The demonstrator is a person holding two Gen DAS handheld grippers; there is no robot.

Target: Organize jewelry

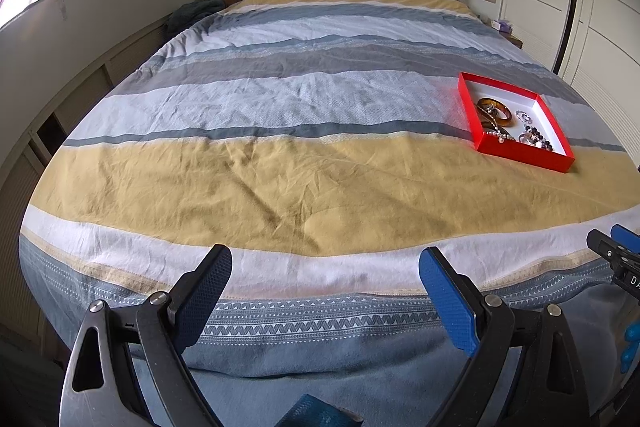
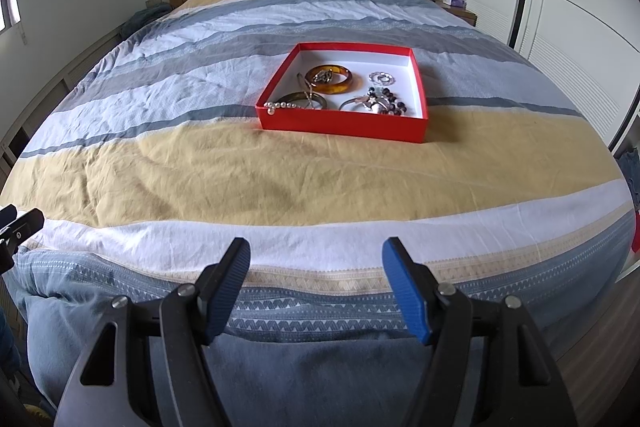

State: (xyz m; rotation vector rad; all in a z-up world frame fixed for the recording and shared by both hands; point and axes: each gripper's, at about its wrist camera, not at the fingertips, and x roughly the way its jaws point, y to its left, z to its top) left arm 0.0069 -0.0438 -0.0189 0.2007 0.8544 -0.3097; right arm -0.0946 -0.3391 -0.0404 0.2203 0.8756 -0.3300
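Both my tools, left (image 1: 326,281) and right (image 2: 316,273), stand wide apart, holding nothing, well short of the red box (image 2: 340,125). Risk: the pearl string (image 2: 280,105) draped over the box's near rim may snag and spill onto the bed (image 2: 240,167).

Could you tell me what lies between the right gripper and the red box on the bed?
Only bedspread. In the right wrist view, nothing sits on the stretch from the open right gripper up to the red box.

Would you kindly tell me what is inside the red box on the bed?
The red box holds an amber bangle, a pearl strand, dark beads and a clear ring. Its near wall hides the nearest floor.
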